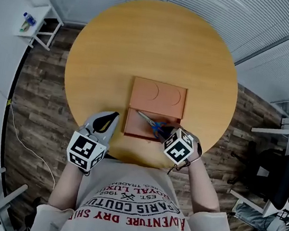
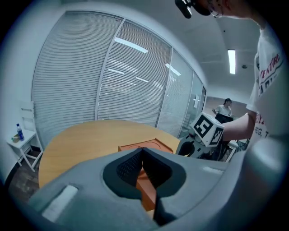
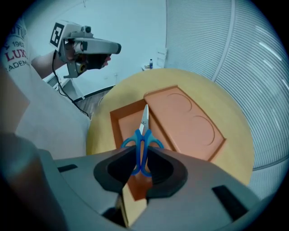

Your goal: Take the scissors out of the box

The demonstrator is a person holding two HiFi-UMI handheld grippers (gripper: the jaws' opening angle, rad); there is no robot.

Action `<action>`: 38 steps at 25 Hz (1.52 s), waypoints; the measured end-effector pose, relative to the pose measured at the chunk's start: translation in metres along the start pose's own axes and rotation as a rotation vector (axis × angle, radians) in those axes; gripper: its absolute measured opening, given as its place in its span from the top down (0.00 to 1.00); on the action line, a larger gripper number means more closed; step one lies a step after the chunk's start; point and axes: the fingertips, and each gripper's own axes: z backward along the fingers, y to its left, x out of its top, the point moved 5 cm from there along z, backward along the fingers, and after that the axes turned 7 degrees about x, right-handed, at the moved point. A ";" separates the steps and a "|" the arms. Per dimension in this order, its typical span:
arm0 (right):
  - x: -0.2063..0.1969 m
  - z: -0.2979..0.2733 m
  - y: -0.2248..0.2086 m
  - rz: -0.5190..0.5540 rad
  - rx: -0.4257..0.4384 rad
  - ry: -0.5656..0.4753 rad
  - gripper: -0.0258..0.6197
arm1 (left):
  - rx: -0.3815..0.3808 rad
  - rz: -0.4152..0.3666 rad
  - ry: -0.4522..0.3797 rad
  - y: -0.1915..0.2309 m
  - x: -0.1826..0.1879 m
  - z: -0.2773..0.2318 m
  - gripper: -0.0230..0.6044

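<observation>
The orange box (image 1: 130, 129) sits open near the front edge of the round wooden table (image 1: 154, 44), its lid (image 1: 157, 97) lying flat behind the tray. My right gripper (image 1: 162, 131) is shut on the blue handles of the scissors (image 1: 153, 123), which hang a little above the tray with the steel blades pointing away. In the right gripper view the scissors (image 3: 142, 137) stick out between the jaws of the right gripper (image 3: 141, 153) over the box (image 3: 123, 121). My left gripper (image 1: 113, 116) hovers by the tray's left front corner, shut with nothing in it; its tips (image 2: 142, 153) meet.
A white side table (image 1: 32, 22) with a small bottle stands far left on the wood floor. Office chairs and equipment (image 1: 279, 179) crowd the right. Glass walls with blinds run behind the table. A person (image 2: 223, 108) is in the background of the left gripper view.
</observation>
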 end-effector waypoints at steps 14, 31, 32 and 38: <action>0.031 0.108 -0.018 -0.158 -0.204 -0.469 0.82 | 0.012 -0.072 -0.102 -0.017 0.043 0.001 0.95; 0.031 0.207 -0.011 -0.321 -0.514 -1.051 0.82 | 0.007 -0.174 -0.286 -0.046 0.116 0.014 0.95; 0.030 0.210 -0.009 -0.338 -0.532 -1.071 0.82 | 0.010 -0.174 -0.294 -0.048 0.119 0.016 0.95; 0.023 0.216 0.001 -0.396 -0.564 -1.119 0.82 | -0.005 -0.201 -0.290 -0.057 0.124 0.018 0.95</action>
